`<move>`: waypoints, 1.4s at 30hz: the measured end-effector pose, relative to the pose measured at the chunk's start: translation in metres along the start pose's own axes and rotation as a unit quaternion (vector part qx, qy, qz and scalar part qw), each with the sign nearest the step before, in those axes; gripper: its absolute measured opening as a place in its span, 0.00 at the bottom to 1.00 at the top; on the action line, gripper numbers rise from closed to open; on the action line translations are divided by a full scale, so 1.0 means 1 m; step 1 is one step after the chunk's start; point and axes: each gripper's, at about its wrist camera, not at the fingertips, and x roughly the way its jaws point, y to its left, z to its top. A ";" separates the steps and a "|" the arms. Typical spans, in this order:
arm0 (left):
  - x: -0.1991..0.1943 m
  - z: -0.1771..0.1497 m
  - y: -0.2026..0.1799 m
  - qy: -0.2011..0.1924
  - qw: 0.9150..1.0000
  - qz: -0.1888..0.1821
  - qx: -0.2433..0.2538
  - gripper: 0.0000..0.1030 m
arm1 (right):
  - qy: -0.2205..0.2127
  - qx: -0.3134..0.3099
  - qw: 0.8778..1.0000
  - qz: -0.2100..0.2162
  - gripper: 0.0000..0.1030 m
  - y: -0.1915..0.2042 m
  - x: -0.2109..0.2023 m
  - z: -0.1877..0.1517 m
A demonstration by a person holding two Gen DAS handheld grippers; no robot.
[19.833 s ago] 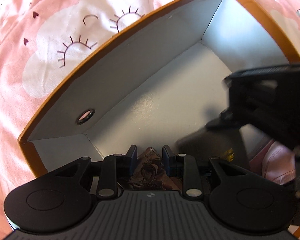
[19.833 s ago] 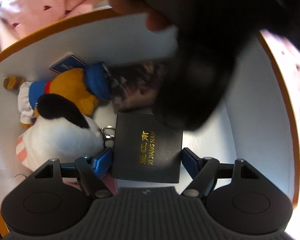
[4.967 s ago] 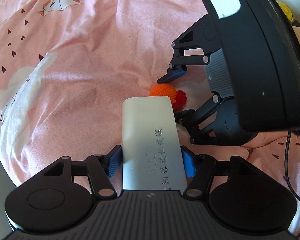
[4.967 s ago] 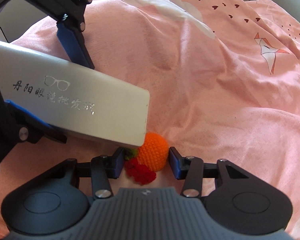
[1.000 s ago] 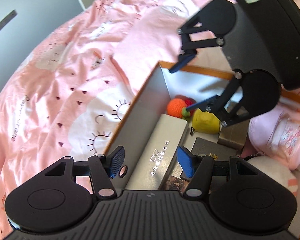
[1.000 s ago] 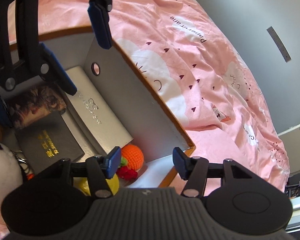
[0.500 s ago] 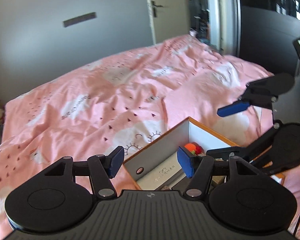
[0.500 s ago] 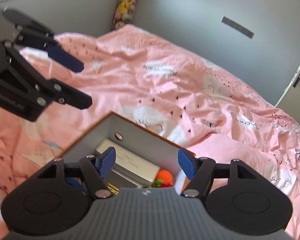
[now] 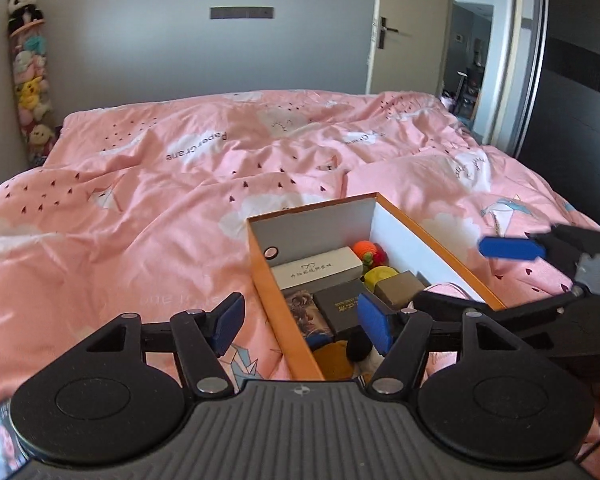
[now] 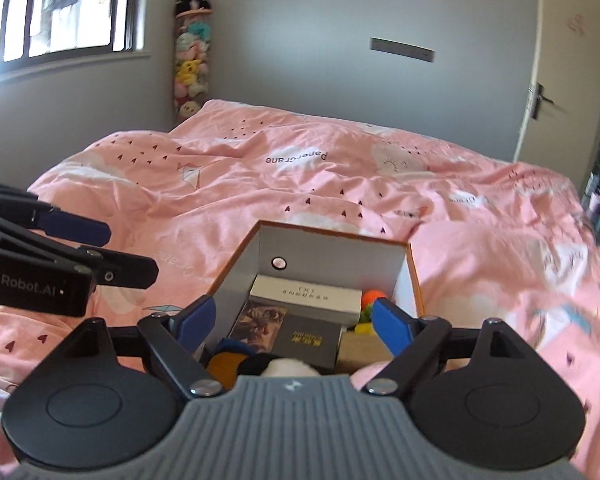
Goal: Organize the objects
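both grippers empty: left gripper [image 9: 300,320] and right gripper [image 10: 290,322] jaws just widened, nothing between. box [image 9: 260,276] on bed [image 9: 140,200] holds glasses case [image 9: 316,269], orange ball [image 9: 362,247] at 12 o'clock end. bedspread shows no strays; looks done.

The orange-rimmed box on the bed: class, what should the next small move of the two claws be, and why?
Probably just draw both claws back and stop. The box already holds the silver case, orange ball and dark booklet; no loose item shows on the pink duvet. The left claw and right claw, whose jaws have just been opening, stand open and empty.
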 end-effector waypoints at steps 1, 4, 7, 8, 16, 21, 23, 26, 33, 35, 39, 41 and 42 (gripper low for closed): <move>-0.001 -0.004 0.001 -0.003 1.000 0.008 -0.004 0.78 | 0.000 0.012 1.000 -0.004 0.84 0.000 -0.003 -0.007; -0.002 -0.016 0.003 -0.016 0.999 0.030 -0.009 0.81 | -0.008 0.043 0.999 -0.021 0.85 0.003 -0.012 -0.023; 0.000 -0.024 0.002 -0.012 0.999 0.035 0.003 0.84 | -0.019 0.080 0.996 -0.031 0.86 0.001 -0.017 -0.035; 0.000 -0.027 0.001 -0.015 0.999 0.037 0.004 0.84 | -0.022 0.087 0.995 -0.035 0.87 0.003 -0.019 -0.040; 0.005 -0.048 0.000 -0.022 0.999 0.045 -0.003 0.84 | -0.020 0.056 0.996 -0.071 0.89 0.020 -0.019 -0.061; 0.008 -0.058 0.003 -0.017 0.998 0.052 -0.024 0.85 | -0.029 0.055 0.994 -0.088 0.92 0.020 -0.016 -0.069; 0.010 -0.061 0.005 -0.015 0.998 0.055 -0.025 0.86 | -0.028 0.062 0.994 -0.085 0.92 0.019 -0.014 -0.070; 0.014 -0.064 0.007 -0.005 0.998 0.059 -0.030 0.86 | -0.027 0.061 0.994 -0.084 0.92 0.020 -0.010 -0.073; 0.019 -0.071 0.007 0.010 0.998 0.058 -0.031 0.86 | -0.025 0.069 0.994 -0.078 0.92 0.019 -0.006 -0.075; 0.020 -0.071 0.007 0.014 0.998 0.059 -0.032 0.86 | -0.023 0.070 0.994 -0.077 0.92 0.019 -0.006 -0.076; 0.021 -0.072 0.007 0.017 0.997 0.063 -0.031 0.86 | -0.019 0.074 0.994 -0.075 0.92 0.019 -0.005 -0.076; 0.020 -0.072 0.006 0.016 0.997 0.063 -0.031 0.86 | -0.014 0.079 0.994 -0.072 0.92 0.017 -0.004 -0.077; 0.020 -0.072 0.006 0.015 0.997 0.064 -0.030 0.86 | -0.010 0.083 0.994 -0.071 0.92 0.016 -0.003 -0.077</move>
